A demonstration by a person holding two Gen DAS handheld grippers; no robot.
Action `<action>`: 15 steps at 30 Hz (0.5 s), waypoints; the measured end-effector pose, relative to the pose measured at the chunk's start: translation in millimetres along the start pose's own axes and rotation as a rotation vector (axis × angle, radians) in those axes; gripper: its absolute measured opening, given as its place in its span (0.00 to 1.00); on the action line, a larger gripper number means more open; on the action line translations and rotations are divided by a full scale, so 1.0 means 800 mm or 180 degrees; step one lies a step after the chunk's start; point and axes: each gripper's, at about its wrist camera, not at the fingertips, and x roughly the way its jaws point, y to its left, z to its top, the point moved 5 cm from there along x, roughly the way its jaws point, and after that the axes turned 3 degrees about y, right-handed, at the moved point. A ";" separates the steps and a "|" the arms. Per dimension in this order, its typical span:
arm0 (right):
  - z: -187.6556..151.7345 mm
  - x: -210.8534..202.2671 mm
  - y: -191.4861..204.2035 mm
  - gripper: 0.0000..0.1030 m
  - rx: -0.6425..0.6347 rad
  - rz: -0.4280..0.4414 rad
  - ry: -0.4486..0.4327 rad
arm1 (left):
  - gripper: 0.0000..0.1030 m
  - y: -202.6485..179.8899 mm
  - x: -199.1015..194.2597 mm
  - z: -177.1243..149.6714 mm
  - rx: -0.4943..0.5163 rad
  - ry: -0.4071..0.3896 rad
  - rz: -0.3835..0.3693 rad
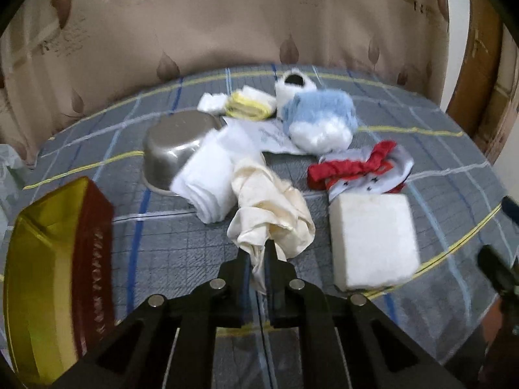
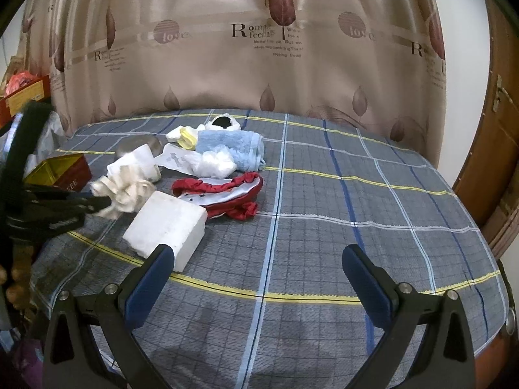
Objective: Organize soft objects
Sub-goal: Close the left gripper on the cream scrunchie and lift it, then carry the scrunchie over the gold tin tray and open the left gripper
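Observation:
My left gripper [image 1: 258,248] is shut on a crumpled cream cloth [image 1: 272,210], held just above the plaid table cover [image 1: 181,253]; the same cloth shows in the right wrist view [image 2: 126,191], with the left gripper [image 2: 105,202] at its left. A white foam block [image 1: 373,240] lies to its right, also seen in the right wrist view [image 2: 168,227]. Behind lie a rolled white towel [image 1: 211,178], a red and white garment [image 1: 356,168], and a blue towel with a white fluffy bundle [image 1: 321,120]. My right gripper [image 2: 256,256] is open and empty over bare cover.
A red and gold tin box [image 1: 55,278] stands open at the left. A steel bowl [image 1: 172,149] lies tipped behind the towel roll. Folded yellow and white cloths [image 1: 240,103] and a white roll [image 1: 295,87] sit at the back. A curtain [image 2: 259,48] hangs behind the table.

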 end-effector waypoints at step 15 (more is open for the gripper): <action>0.015 -0.001 0.047 1.00 -0.0021 0.0414 0.0118 | 0.08 0.060 -0.107 -0.004 -0.0460 -0.0346 0.0201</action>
